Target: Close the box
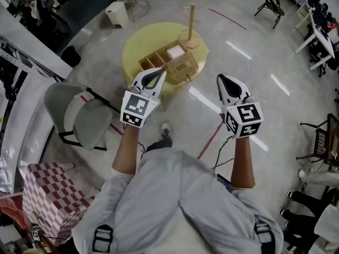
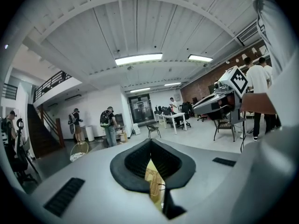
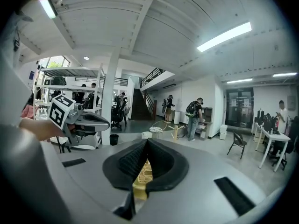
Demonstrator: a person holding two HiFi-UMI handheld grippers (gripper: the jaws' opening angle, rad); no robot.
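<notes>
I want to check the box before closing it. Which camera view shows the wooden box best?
The head view: it shows the whole wooden box from above on the round yellow table, compartments visible. Each gripper view gives only a thin yellowish sliver between its closed jaws, too little to judge.

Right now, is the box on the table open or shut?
Open: in the head view the box on the yellow table shows its compartments uncovered.
</notes>
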